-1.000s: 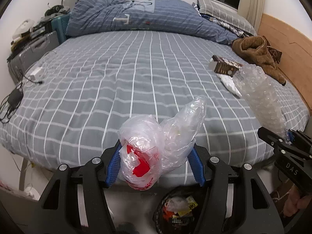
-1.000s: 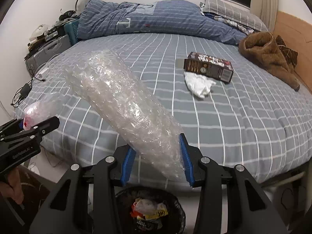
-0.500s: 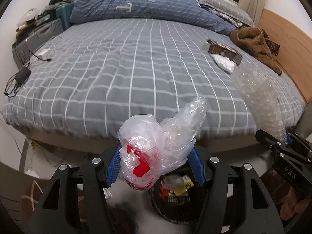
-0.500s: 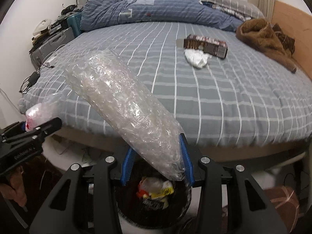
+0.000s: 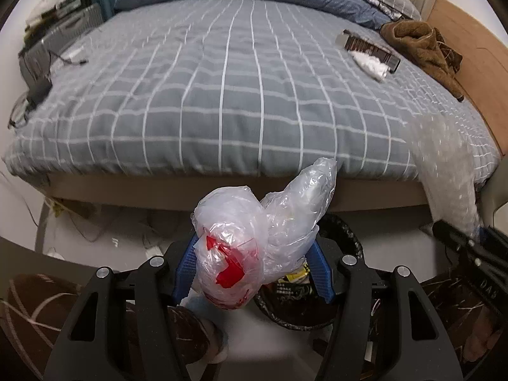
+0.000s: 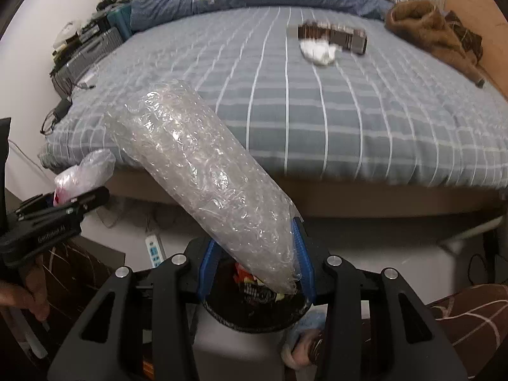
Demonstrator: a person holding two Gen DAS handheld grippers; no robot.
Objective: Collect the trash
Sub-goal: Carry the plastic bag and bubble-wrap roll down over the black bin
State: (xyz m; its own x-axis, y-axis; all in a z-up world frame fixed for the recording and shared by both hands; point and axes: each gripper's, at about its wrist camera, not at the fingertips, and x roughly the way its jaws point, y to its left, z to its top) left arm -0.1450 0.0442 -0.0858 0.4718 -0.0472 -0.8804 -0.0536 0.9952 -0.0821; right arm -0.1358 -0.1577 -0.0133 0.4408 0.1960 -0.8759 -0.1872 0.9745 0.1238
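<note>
My left gripper (image 5: 252,268) is shut on a crumpled clear plastic bag with red print (image 5: 254,235), held above the floor beside a black-lined trash bin (image 5: 346,235). My right gripper (image 6: 255,262) is shut on a long roll of bubble wrap (image 6: 203,171) that sticks up and to the left, just over the same trash bin (image 6: 250,312), which holds wrappers. The left gripper also shows in the right wrist view (image 6: 92,200), and the bubble wrap shows at the right of the left wrist view (image 5: 451,171).
The bed with a grey checked cover (image 5: 238,89) fills the background. On it lie a dark box (image 6: 333,33), a white crumpled tissue (image 6: 317,51) and a brown garment (image 6: 435,28). Cables and a power strip (image 6: 154,249) lie on the floor. Cluttered cases (image 6: 85,50) stand at the left.
Both grippers have drawn back from the bed and dropped lower, with their loads still held. The trash bin is now nearer and sits right under the bubble wrap.
</note>
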